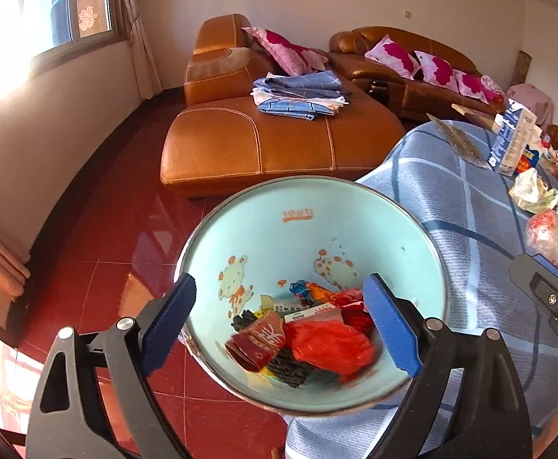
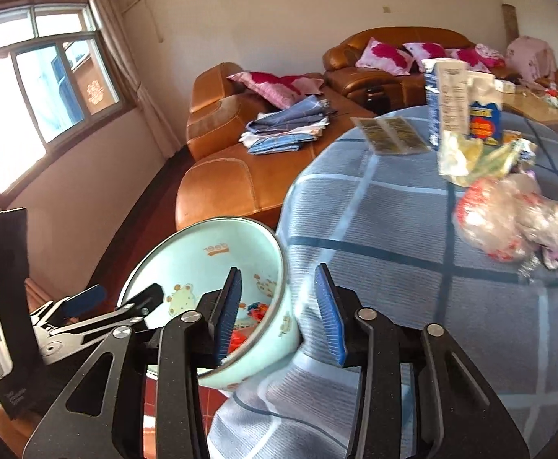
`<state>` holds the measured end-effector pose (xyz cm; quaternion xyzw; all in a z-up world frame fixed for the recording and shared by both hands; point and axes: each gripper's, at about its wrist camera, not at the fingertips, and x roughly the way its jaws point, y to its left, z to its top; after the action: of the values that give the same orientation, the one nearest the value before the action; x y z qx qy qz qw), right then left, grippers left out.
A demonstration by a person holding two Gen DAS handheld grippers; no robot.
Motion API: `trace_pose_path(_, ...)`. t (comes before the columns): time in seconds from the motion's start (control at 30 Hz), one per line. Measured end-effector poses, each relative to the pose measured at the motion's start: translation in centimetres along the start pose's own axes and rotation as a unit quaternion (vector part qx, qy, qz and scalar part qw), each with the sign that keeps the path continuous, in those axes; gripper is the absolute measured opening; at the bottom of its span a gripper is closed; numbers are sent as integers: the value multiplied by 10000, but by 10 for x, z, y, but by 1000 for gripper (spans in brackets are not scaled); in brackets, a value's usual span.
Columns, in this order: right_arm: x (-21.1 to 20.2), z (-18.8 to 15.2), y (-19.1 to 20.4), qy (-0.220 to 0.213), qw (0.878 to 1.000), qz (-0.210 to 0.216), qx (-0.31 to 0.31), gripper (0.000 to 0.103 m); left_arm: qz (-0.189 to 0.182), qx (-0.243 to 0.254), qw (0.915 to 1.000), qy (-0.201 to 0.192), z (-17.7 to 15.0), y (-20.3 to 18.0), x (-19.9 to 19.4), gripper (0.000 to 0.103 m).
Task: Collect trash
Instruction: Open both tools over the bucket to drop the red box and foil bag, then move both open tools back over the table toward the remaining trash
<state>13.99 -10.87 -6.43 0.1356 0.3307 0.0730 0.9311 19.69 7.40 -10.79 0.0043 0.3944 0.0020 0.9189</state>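
A round, pale-blue glazed bowl [image 1: 309, 252] with a metal rim is seen just off the edge of the table [image 1: 466, 206], over the glossy red floor tiles [image 1: 99, 244]. "deer" is printed in orange inside the bowl (upside down from the left wrist view), with cartoon animals below it. Crumpled wrappers [image 1: 309, 338] are piled in the bottom of the bowl: red plastic film, a red printed packet, and a small white label whose writing cannot be read.

The left gripper [image 1: 280, 323] is spread wide, its ribbed blue pads [image 1: 391, 331] on either side of the near rim of the bowl; whether anything is gripped cannot be told. The right gripper [image 2: 280, 315] is held apart too, one pad inside the bowl [image 2: 206, 260] and one outside, the wall between them untouched as far as can be seen.

The table [image 2: 405, 237] is covered by a ribbed grey-blue cloth with a check pattern. On it, well past the bowl, are a clear crinkled bag [image 2: 508, 218] with red print, crumpled pale paper [image 2: 466, 157], and a tall blue-and-white carton [image 2: 445, 103] (text too small to read). Beyond the table stands a tan leather sofa [image 1: 263, 141] with stitched seams.
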Motion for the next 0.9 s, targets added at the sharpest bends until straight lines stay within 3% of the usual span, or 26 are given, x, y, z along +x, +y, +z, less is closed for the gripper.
trace_pose_path(0.23, -22, -6, -22, -108, 9996, -176, 215, 44, -19, 55, 10000, -6, -9, -18, -17, 94)
trace_pose_path(0.9, -87, -23, -87, -373, 9944, -589, 789, 44, -317, 291, 9991, 28, -29, -71, -55, 95)
